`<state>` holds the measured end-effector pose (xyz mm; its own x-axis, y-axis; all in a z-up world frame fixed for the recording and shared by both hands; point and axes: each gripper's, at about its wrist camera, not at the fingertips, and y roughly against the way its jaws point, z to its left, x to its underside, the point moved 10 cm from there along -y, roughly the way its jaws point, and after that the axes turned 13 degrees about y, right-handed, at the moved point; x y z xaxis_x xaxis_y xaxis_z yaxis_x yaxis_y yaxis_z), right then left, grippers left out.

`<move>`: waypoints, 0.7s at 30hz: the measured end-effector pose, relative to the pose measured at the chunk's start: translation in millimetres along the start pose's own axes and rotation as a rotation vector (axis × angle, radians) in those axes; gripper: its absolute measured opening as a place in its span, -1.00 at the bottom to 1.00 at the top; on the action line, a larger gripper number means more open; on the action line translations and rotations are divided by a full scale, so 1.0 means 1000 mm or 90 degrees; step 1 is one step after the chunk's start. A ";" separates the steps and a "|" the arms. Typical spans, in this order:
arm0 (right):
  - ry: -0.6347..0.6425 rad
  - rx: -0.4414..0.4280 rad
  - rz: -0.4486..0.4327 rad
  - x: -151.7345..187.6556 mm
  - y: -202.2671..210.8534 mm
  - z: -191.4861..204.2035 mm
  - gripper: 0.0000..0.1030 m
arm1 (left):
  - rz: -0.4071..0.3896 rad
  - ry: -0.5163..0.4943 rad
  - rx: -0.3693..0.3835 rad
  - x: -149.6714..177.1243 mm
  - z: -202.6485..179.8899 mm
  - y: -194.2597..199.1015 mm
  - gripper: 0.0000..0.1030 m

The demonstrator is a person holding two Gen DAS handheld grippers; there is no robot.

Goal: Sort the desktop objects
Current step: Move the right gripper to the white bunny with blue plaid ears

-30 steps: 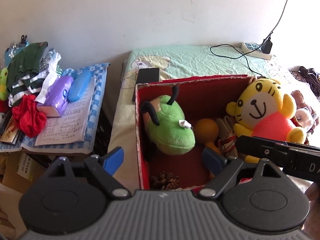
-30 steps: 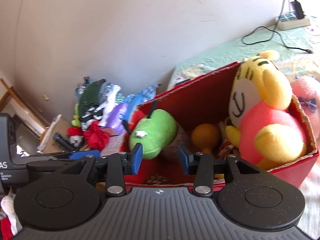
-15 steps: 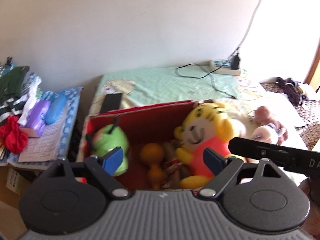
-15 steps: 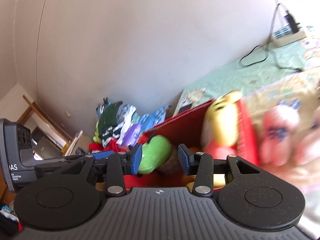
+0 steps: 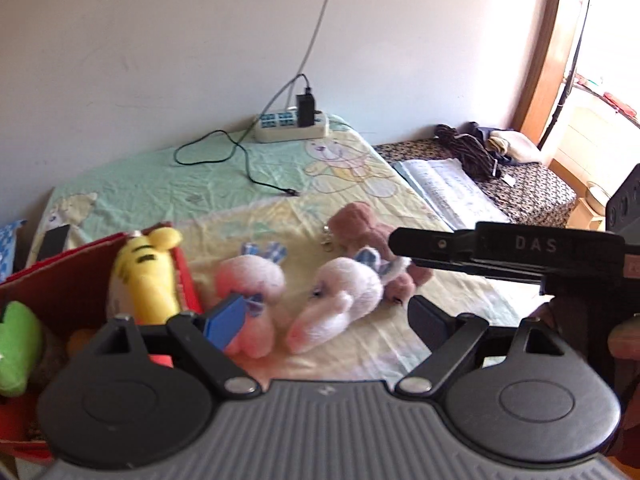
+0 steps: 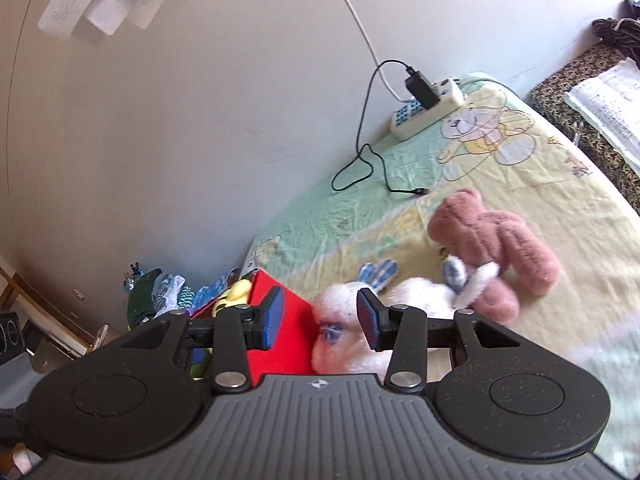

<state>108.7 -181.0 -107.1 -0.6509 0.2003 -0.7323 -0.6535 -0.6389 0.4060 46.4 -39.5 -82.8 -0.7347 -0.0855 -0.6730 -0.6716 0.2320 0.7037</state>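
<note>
Bed [image 5: 224, 176]: cartoon-print sheet carrying all items; both views have swung off the box interior onto its open surface within the last second.

Red box [image 5: 60, 276]: at the bed's left end, already holding a yellow tiger plush [image 5: 148, 276] and a green plush [image 5: 16, 344]. Now at frame edge, so filling has paused.

Brown bear plush [image 6: 492, 248]: lies loose, touching the white one.

White plush [image 5: 340, 300] and pink plush [image 5: 248, 292]: side by side just right of the box, still unsorted; likely next picks.

Power strip [image 5: 292, 128]: by the wall, well apart.

Left gripper [image 5: 326, 320]: spread wide, empty, hovering over the pink and white plush.

Right gripper [image 6: 318, 322]: parted, empty, aimed at the white plush.
</note>
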 end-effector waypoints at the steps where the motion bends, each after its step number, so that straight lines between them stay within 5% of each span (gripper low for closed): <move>1: -0.002 0.003 0.006 0.000 0.003 -0.008 -0.13 | 0.009 -0.002 0.006 0.004 -0.011 -0.007 0.74; 9: -0.039 0.004 0.056 0.009 0.003 -0.051 -0.11 | 0.063 -0.001 -0.008 0.025 -0.039 -0.052 0.74; 16: -0.087 0.002 0.110 0.016 -0.016 -0.074 0.00 | 0.047 0.013 -0.027 0.015 -0.024 -0.071 0.82; 21: -0.139 -0.013 0.141 0.023 -0.029 -0.083 0.17 | 0.058 0.062 0.007 0.010 -0.009 -0.089 0.88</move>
<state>144.8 -220.2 -180.8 -0.8457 0.2071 -0.4918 -0.4796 -0.6992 0.5302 97.9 -70.0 -150.3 -0.7992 -0.1567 -0.5802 -0.6003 0.2542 0.7583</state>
